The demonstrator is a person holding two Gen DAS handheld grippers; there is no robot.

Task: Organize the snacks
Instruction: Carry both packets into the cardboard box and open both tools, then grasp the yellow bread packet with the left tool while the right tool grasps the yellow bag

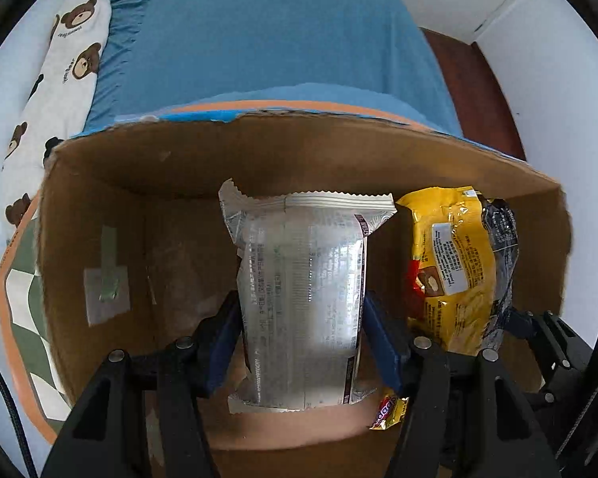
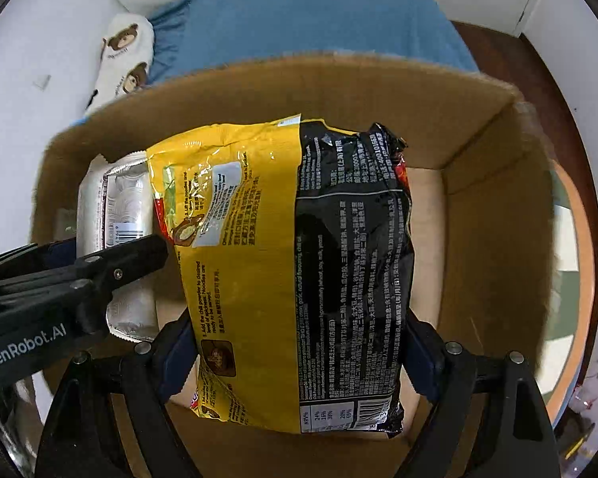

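My left gripper [image 1: 301, 320] is shut on a silver snack packet [image 1: 303, 294] and holds it upright inside an open cardboard box [image 1: 99, 207]. My right gripper [image 2: 301, 348] is shut on a yellow and black noodle packet [image 2: 295, 263], held inside the same box [image 2: 490, 207], just right of the silver packet [image 2: 117, 215]. The noodle packet also shows in the left wrist view [image 1: 458, 263]. The left gripper's arm [image 2: 59, 279] crosses the left of the right wrist view. The box floor under both packets is mostly hidden.
The box stands on a round rug with an orange rim [image 1: 16, 318] beside a bed with a blue sheet [image 1: 267, 32]. A bear-print pillow [image 1: 63, 63] lies at the bed's left. Brown floor [image 1: 478, 91] and white walls lie to the right.
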